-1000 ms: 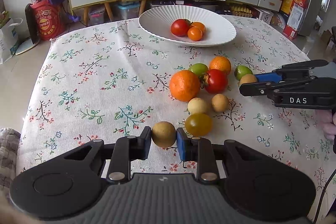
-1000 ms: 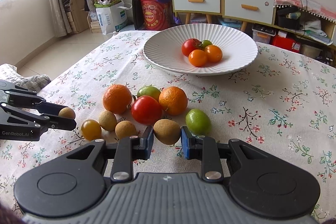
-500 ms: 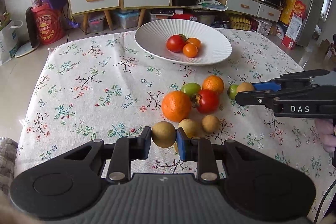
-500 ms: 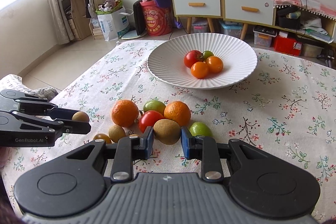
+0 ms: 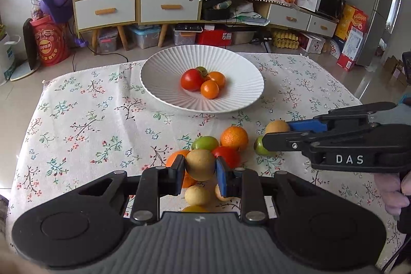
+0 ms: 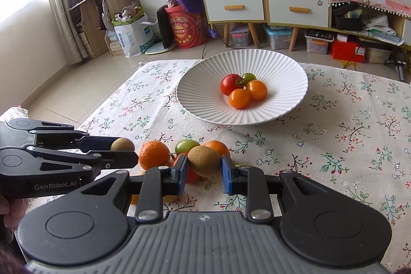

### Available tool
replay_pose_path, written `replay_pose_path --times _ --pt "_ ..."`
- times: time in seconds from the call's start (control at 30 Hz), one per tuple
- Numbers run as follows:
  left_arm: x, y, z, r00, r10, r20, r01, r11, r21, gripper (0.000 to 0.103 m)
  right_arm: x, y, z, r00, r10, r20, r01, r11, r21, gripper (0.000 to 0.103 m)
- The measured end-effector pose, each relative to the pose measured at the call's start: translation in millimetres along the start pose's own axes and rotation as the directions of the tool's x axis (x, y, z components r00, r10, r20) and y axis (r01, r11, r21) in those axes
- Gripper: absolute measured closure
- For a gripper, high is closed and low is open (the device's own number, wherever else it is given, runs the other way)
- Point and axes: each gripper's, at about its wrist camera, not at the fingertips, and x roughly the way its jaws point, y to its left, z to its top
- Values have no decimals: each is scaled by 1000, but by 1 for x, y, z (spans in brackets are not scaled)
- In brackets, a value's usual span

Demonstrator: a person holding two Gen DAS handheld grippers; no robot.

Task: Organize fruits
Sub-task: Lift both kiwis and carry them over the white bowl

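**Both claws clamped on brown fruit above the loose pile**

Left gripper (image 5: pixel 200 167) is closed tight on a round, matte brown fruit (image 5: pixel 200 164), its black and blue pads pressing both sides; the fruit rides clear of the cloth above the pile. Its own view also catches, close under the fingers, two pale yellowish fruits (image 5: pixel 197 195) and a yellow sliver that the other camera mostly hides. From the side, the right wrist view shows that same claw as stacked black bars with the fruit at the tip.

Right gripper (image 6: pixel 203 167) likewise pinches an oval, dull brown fruit (image 6: pixel 204 160) between blue pads, lifted over the heap. The left wrist view alone shows a hand (image 5: pixel 394 188) round its handle, and a green fruit (image 5: pixel 259 147) sitting just under its fingers.

Loose fruit lies near the tabletop's front edge: a pebbly orange (image 6: pixel 153 154), a glossy green one (image 6: pixel 186 145), a red tomato (image 6: pixel 190 172) and a second orange (image 6: pixel 217 147), all touching or nearly so.

Toward the far edge sits a ribbed white plate (image 6: pixel 205 99), shallow and round, holding a red tomato, a greenish one and two small smooth oranges clustered at its centre. The floral tablecloth (image 6: pixel 346 140) is bare along its left side and right side; whether it overhangs the far edge evenly is hard to judge through the fisheye.
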Motion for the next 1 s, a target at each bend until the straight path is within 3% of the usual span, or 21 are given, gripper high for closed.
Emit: replay_pose_path --times 1.0 --pt "55 -20 50 998 26 63 -20 995 -97 84 16 -53 41 996 -67 52 59 990 129 78"
